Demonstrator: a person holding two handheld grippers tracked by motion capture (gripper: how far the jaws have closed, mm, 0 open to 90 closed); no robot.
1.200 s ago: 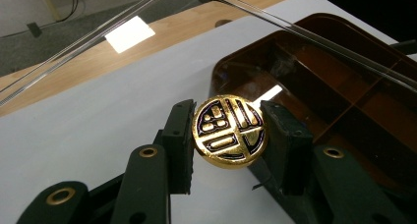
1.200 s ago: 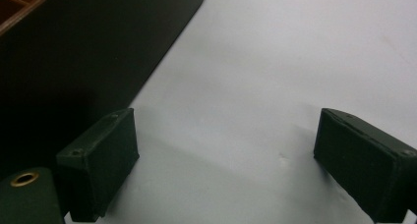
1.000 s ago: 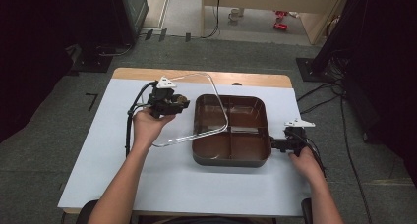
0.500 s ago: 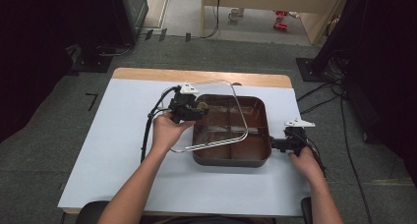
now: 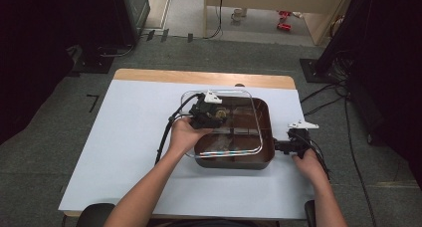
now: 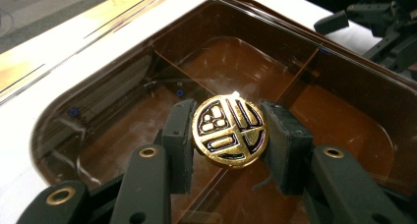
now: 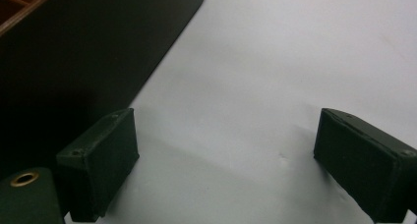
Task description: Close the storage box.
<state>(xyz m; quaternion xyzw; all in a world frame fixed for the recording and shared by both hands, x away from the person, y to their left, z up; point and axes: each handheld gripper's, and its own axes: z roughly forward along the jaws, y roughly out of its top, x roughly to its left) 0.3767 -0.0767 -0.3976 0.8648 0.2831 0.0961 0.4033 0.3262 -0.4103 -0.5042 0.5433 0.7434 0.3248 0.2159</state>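
Lowering the clear lid point(image 5: 226, 125) onto the brown divided tray point(image 5: 266, 137), the left gripper point(image 6: 230, 131) stays clamped on its gold knob point(image 6: 229, 131). Next, square the lid's corners to the rim. At three o'clock, the right gripper point(image 7: 226, 160) rests apart, empty.

This looks like a lab or studio set up for recording, not a home or kitchen. A plain table point(image 5: 124, 152) with a white top and a bare wood strip along its far edge stands alone on grey carpet tiles point(image 5: 45, 152), with black curtains point(image 5: 35, 62) hanging at both sides and dark equipment stands point(image 5: 318, 70) at their feet. Loose cables point(image 5: 323, 100) trail across the floor, a small black tape mark point(image 5: 93, 101) sits on the carpet to the left, and a light wooden cabinet point(image 5: 268, 0) stands against the back.
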